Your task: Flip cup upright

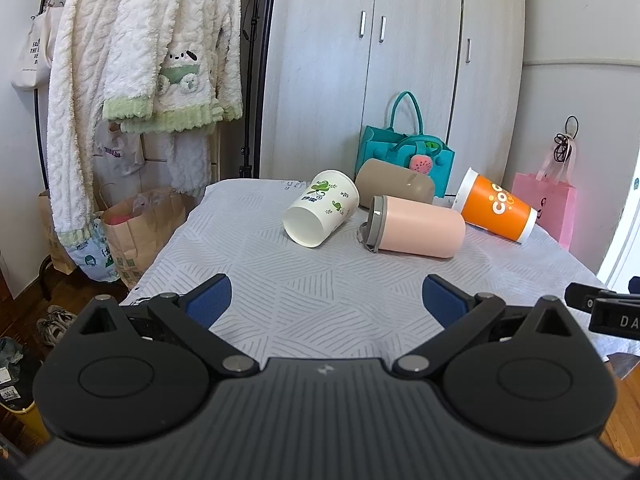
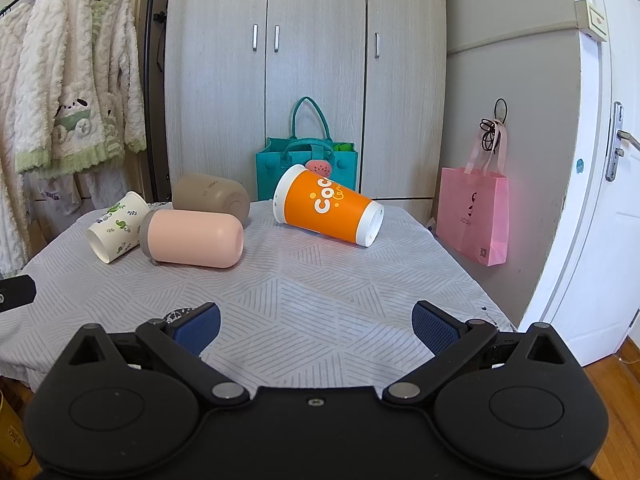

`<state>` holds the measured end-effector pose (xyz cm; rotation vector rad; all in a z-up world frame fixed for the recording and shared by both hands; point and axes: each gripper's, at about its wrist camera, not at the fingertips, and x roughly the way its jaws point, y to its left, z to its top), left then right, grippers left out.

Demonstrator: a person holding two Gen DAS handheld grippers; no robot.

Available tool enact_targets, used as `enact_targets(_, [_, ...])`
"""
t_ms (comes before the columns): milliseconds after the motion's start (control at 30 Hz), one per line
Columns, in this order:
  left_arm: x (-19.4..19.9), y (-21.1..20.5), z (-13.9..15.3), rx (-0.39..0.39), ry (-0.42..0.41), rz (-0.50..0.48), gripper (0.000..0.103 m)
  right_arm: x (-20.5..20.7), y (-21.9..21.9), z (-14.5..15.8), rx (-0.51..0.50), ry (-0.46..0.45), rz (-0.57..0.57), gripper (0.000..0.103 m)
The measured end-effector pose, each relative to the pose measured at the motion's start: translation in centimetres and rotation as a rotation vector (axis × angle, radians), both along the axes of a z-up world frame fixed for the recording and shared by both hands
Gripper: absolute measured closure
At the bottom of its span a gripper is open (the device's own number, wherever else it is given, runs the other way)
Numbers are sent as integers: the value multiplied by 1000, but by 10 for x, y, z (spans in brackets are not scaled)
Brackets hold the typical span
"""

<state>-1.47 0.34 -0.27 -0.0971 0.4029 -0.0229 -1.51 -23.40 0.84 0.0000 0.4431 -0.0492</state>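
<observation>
Ahead of both sets of jaws: table (image 1: 280, 300) under a grey-white cloth printed with hatched triangles, wardrobe (image 2: 312, 60) of pale wood-grain behind, fluffy cream robes (image 1: 132, 60) hung on a rack at far left, wood floor below. Teal felt tote (image 2: 308, 164) and pink paper bag (image 2: 476, 216) stood against the back.

Left gripper (image 1: 326, 300) and right gripper (image 2: 316, 326) both hovered low over the near cloth, blue ribbed pads spread wide, holding nothing.

Four cups lay on their sides well beyond the fingertips: white paper cup (image 1: 320, 208) with green leaf print, mouth toward the left gripper; smooth pink tumbler (image 1: 416, 226) with grey lid; tan tumbler (image 1: 394, 184) just behind it; glossy orange cup (image 2: 328, 206) with white rims, straight ahead of the right jaws.
</observation>
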Motion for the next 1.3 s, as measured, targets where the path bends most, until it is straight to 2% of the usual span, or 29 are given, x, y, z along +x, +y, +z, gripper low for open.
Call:
enact_targets(233, [2,2,-2,-5,28,9,0,0,3,0,-10,6,1,0])
enact_targets(333, [5,9,-3,-77,78,-15,0,1,3,0,-10,12,6,0])
enact_targets(400, [6,11,-3,-96,85,-20,0,2,2,2,-2,16,16,0])
enact_targets(567, [14,2,6,9,138,18,0,6,4,12,-9,21,67,0])
enact_targets(600, [16,1,10,24,147,15,0,7,3,18,-12,23,100,0])
enact_targets(633, [18,0,13,38,156,6,0,11,3,29,-10,28,179,0])
enact_targets(700, [24,0,21,54,167,-16,0,13,1,34,-2,32,223,0])
enact_targets(733, [27,-1,25,61,173,-27,0,17,0,42,12,40,280,0])
enact_targets(767, [30,-1,28,64,180,-34,0,23,-3,54,31,48,413,0])
enact_targets(800, [35,0,31,58,192,-39,0,29,-3,61,42,62,491,0])
enact_targets(833, [40,2,34,43,207,-48,0,29,-3,61,42,62,491,0])
enact_targets(867, [44,3,35,26,219,-57,0,39,-5,73,65,85,564,0])
enact_targets(967, [59,12,37,-48,249,-82,0,52,-6,80,63,105,609,0])
enact_targets(1067, [75,21,34,-127,274,-87,0,73,4,84,-6,152,646,0])
enact_targets(1200, [93,23,28,-159,293,-95,0,93,15,77,-112,190,721,0])
enact_targets(1233, [96,23,26,-165,299,-97,0,100,25,72,-171,190,770,0])
enact_targets(1300, [103,25,23,-181,315,-100,0,104,28,71,-198,189,788,0])
